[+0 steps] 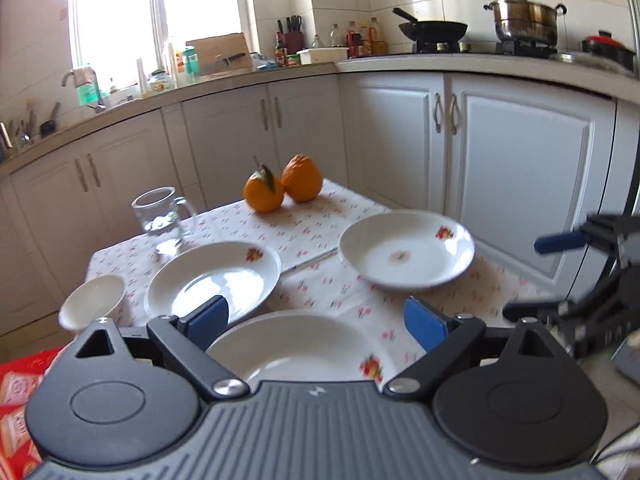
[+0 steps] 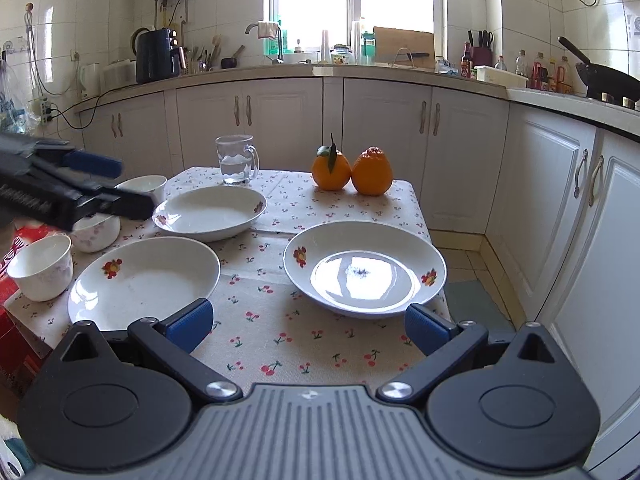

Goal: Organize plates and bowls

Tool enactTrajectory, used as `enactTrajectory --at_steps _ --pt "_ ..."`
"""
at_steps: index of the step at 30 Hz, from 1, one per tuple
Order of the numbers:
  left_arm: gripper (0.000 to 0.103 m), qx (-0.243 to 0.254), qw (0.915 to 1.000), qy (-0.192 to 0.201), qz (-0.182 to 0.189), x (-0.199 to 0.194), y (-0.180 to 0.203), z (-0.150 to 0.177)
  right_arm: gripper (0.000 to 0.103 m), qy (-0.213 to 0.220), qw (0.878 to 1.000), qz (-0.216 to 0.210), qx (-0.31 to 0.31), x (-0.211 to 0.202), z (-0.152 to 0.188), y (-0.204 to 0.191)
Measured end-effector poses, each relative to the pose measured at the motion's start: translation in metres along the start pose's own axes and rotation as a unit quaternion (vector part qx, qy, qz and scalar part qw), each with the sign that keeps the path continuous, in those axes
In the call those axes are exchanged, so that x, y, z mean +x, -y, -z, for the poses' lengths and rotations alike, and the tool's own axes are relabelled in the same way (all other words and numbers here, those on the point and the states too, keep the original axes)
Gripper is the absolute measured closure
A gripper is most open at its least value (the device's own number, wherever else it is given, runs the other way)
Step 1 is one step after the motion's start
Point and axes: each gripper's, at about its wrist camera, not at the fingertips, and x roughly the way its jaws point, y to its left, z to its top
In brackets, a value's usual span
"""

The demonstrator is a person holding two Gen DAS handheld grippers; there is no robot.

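Both grippers — left, right — tilt down, fingers spread.

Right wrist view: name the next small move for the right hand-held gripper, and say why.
Probably ease the right hand-held gripper forward and down to the near rim of the right-hand plate. Its jaws stand open and empty, that plate lies apart from the other two plates, and nothing blocks the way.
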Motion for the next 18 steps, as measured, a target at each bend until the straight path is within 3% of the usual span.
enactTrajectory --at_steps 4,18 --pt "0.008 0.009 0.9994 -0.012 -0.030 -0.015 0.003 0.032 0.000 -0.006 1.000 0.000 0.013 0.003 0.005 -0.003" --pt "0.009 -0.047 0.9923 -0.109 -0.036 -0.005 -0.011 0.095 0.000 -0.019 0.999 -0.036 -0.002 0.010 0.005 -0.028"
